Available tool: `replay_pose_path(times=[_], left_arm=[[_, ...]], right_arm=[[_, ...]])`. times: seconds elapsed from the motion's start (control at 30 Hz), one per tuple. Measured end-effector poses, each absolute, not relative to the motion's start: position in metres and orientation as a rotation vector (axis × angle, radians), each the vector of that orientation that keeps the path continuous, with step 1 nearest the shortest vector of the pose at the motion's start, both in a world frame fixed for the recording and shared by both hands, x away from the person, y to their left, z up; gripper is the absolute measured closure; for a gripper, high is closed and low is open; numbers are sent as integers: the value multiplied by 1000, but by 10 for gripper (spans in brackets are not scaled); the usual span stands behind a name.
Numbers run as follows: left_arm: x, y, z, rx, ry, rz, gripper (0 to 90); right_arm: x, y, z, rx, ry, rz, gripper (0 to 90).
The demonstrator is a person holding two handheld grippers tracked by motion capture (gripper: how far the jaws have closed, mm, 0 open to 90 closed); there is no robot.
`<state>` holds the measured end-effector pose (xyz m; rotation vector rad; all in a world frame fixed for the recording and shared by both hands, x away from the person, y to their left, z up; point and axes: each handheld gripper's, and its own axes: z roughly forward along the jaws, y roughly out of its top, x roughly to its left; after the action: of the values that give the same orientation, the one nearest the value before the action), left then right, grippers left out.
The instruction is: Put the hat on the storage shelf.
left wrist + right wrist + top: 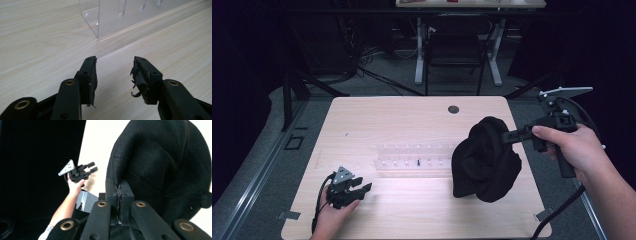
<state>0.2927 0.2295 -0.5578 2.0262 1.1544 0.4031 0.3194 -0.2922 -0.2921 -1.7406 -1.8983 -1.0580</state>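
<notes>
A black knitted garment (484, 160) hangs bunched over the right half of the wooden table (412, 115), its lower part resting on the tabletop. My right gripper (504, 137) is shut on the cloth's upper edge; in the right gripper view the black garment (162, 162) hangs past the closed jaws of the right gripper (119, 188). My left gripper (362, 189) rests near the table's front left, open and holding nothing. Bare wood lies between the spread jaws of the left gripper (113, 67). A clear plastic rack (412, 155) with slots lies at mid-table.
The clear rack (117, 15) stands just ahead of the left gripper. A round cable hole (453, 109) sits near the table's far edge. Beyond the table stand a chair (455, 50) and white desk legs. Dark curtains flank both sides.
</notes>
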Motion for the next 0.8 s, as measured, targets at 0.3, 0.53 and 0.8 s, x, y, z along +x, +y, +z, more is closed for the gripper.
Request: replay_pose_path(times=[0.3, 0.53, 0.8], left_arm=[[292, 229, -558, 2010, 1150, 419, 530], [293, 230, -558, 2022, 1144, 396, 530], [293, 230, -558, 2020, 1146, 409, 531]], right_arm=[[327, -290, -290, -1723, -1883, -1113, 887], [333, -285, -285, -1715, -1886, -1133, 887], [343, -280, -284, -1706, -1857, -1188, 887]])
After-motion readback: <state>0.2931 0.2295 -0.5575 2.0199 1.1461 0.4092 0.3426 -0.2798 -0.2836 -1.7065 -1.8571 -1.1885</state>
